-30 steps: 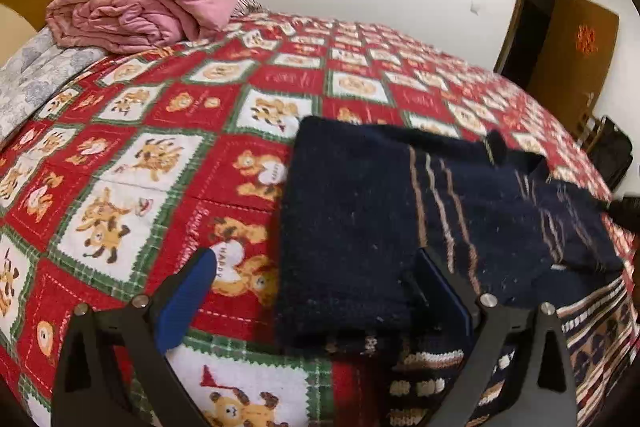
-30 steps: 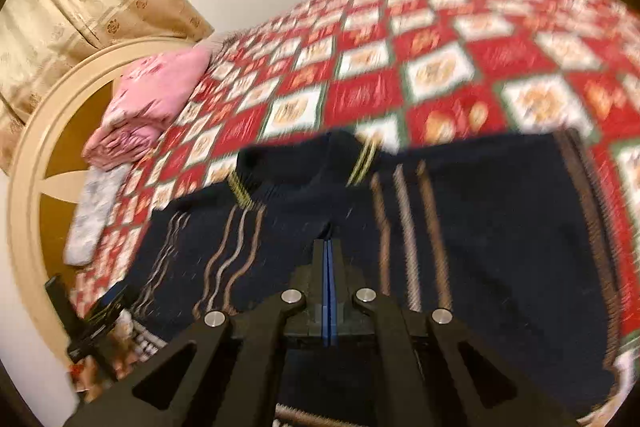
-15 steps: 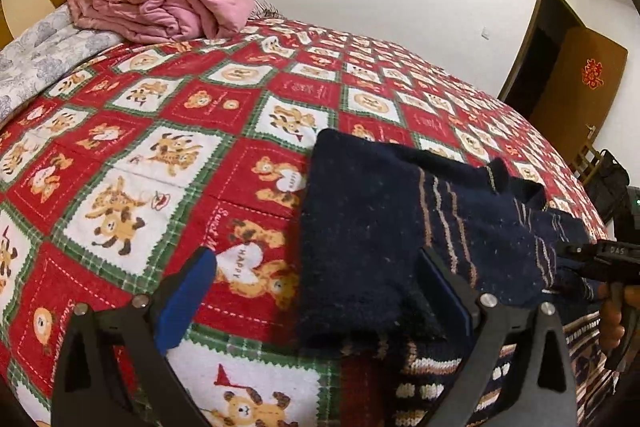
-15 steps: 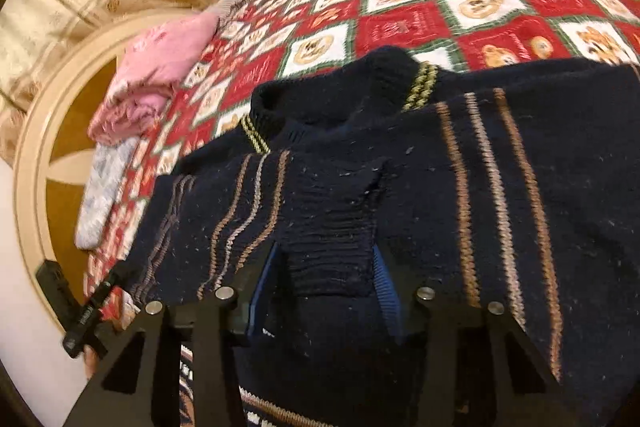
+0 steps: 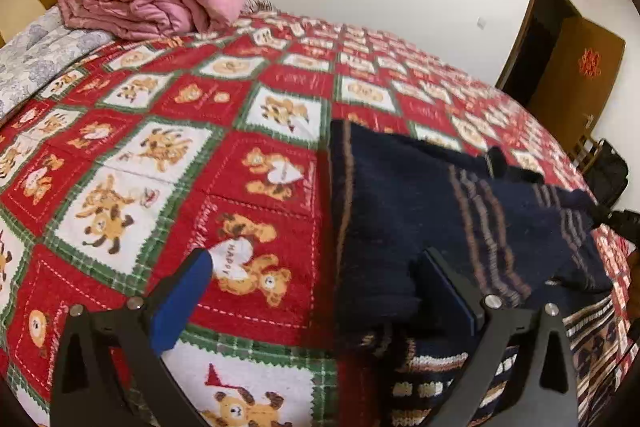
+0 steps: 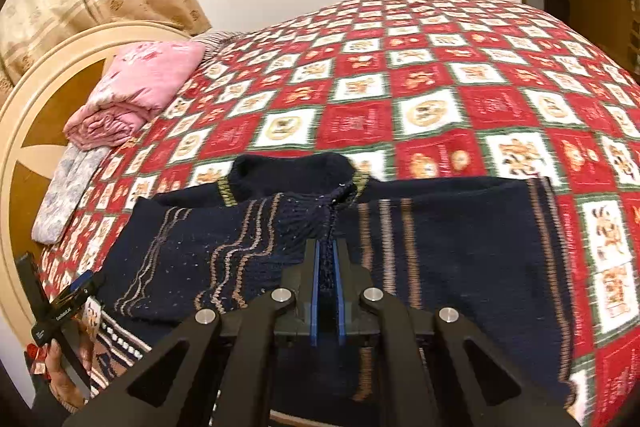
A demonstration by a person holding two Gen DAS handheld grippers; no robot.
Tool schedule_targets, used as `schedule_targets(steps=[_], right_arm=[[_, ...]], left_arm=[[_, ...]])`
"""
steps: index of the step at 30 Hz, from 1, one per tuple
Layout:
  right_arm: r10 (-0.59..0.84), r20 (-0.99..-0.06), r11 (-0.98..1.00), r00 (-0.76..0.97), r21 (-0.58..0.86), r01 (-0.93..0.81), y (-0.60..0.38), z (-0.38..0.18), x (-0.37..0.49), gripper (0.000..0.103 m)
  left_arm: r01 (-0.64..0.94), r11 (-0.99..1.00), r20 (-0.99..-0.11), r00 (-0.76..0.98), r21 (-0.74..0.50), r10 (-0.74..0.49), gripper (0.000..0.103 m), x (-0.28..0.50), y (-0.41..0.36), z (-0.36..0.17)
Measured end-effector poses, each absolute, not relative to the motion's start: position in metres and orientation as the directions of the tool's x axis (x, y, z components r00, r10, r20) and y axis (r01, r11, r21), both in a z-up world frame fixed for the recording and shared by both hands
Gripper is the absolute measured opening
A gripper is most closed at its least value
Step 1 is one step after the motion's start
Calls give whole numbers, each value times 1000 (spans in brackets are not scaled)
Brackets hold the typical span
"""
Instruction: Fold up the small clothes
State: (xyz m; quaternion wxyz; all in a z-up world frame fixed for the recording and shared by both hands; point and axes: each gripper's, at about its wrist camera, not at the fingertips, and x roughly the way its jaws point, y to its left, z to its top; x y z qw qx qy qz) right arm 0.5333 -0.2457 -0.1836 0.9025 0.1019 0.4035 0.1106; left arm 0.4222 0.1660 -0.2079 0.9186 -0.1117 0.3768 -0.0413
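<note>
While the right gripper (image 6: 326, 267) pinches a ribbed fold of the navy striped sweater (image 6: 440, 247) at lower centre on the bed (image 6: 440, 75), the left gripper (image 5: 320, 291) hangs wide open; the thin bite could slip, collapsing the fold.

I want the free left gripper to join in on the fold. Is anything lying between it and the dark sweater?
Nothing visible does. The open left gripper hangs over the navy knitted sweater with tan stripes; its right finger is already above the knit, and only red teddy-bear patterned bedspread lies under the rest. The right gripper pinches a sweater fold.
</note>
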Motion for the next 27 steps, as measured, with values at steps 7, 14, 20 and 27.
schedule_targets(steps=[7, 14, 20, 27], right_arm=[[202, -731, 967, 652, 252, -17, -280, -201, 538, 0], [333, -725, 922, 603, 383, -49, -286, -214, 533, 7], [362, -749, 926, 555, 357, -123, -253, -224, 530, 70], [322, -767, 941, 554, 324, -98, -247, -237, 538, 14]], left_arm=[[1, 977, -694, 704, -213, -152, 103, 423, 161, -209], [32, 980, -683, 713, -198, -161, 103, 419, 156, -206], [2, 969, -638, 753, -245, -163, 103, 412, 167, -200], [-15, 966, -662, 731, -260, -166, 103, 419, 169, -205]])
